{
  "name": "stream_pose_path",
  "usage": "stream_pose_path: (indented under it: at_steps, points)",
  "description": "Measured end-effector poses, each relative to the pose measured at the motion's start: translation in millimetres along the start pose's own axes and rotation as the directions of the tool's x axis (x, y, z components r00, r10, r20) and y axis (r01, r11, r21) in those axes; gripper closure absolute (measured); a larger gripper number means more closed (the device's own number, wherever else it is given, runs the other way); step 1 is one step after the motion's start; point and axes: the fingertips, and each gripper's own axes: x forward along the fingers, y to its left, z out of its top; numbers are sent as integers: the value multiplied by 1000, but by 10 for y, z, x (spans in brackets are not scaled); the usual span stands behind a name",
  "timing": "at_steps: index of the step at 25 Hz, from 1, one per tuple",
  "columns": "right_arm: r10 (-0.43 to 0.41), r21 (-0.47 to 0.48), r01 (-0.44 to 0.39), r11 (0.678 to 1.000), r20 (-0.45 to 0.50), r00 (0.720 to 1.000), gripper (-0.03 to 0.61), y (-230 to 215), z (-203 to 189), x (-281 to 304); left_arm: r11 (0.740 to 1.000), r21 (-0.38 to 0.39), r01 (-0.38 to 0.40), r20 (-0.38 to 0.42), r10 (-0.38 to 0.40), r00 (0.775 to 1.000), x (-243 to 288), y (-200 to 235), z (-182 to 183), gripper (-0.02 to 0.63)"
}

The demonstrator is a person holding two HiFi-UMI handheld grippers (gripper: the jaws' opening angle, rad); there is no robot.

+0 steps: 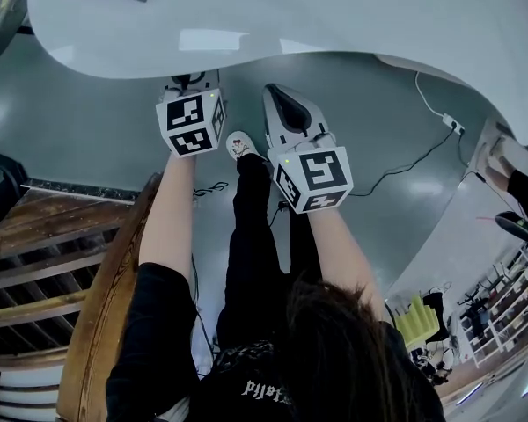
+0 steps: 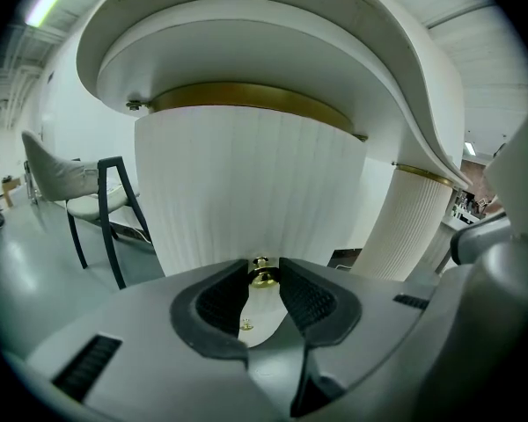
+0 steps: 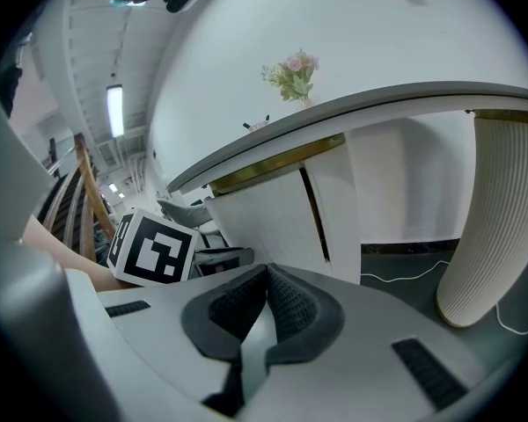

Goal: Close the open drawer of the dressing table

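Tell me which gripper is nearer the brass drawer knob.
Left. The left gripper pinches the knob between its jaw tips; the right gripper, shut and empty, hangs off to the side of the drawer front.

Left hand-held gripper (image 2: 264,275), jaws half-apart in a grip; right hand-held gripper (image 3: 266,281), jaws together.

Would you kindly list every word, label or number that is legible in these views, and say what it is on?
White lettering on the person's black top: upside down, too blurred to read.
The left marker cube and the right marker cube: square patterns only, no words.
Nothing else here bears legible text.
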Motion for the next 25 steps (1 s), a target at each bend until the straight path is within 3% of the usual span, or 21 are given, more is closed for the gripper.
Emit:
stream_pose_path:
  at_steps: [18, 25]
  points:
    - [43, -47, -42, 998, 17, 999, 552, 134, 53, 99, 1000, 5, -27, 38, 27, 999, 92, 88, 49, 491]
    - [22, -27, -21, 999, 41, 999, 552, 91, 103, 76, 1000, 15, -13, 40, 12, 999, 110, 83, 52, 491]
